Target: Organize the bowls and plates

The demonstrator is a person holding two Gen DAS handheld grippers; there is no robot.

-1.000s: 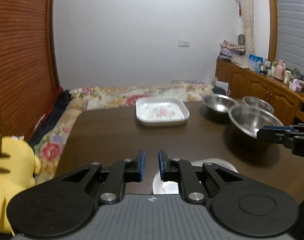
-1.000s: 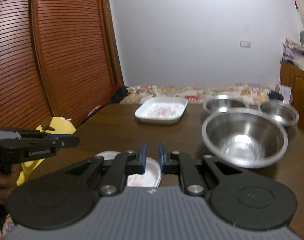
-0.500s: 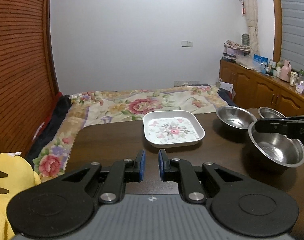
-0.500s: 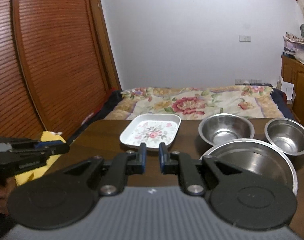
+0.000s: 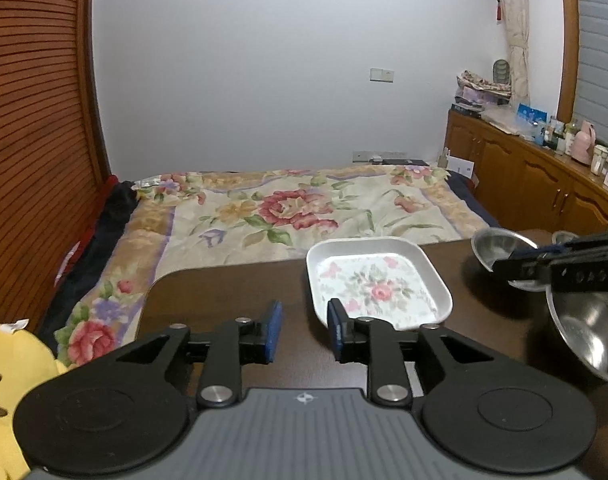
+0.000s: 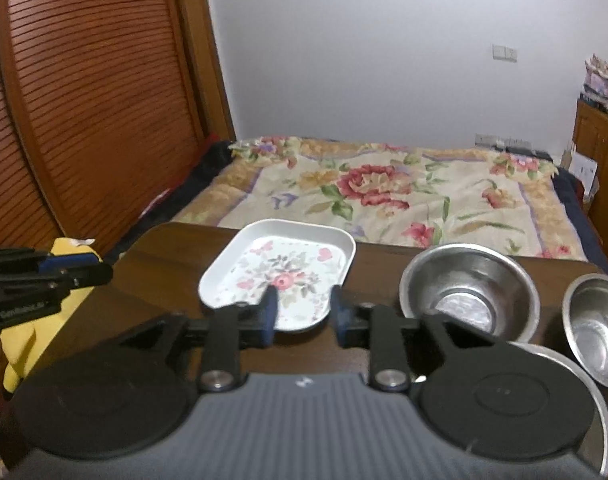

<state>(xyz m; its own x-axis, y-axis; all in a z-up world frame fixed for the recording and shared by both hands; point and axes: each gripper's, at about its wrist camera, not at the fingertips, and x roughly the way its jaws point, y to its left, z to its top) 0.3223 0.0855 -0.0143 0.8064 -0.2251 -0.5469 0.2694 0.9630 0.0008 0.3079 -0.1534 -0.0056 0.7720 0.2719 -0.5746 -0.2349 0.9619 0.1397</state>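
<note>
Both the left gripper (image 5: pixel 304 330) and right gripper (image 6: pixel 304 314) are opening on nothing, leaving the floral square plate (image 6: pixel 279 272) at frame centre and steel bowls (image 6: pixel 470 290) unstacked.

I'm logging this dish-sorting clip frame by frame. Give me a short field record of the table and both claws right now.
surface: dark wooden table, its far edge by a floral bedspread
plate: white square floral plate, flat on the table
bowls: three steel bowls right of the plate: medium bowl, small bowl, large bowl nearest, mostly hidden
left claw: jaws opening, nothing between them
right claw: jaws opening, nothing between them
off table: yellow plush toy at left
</note>
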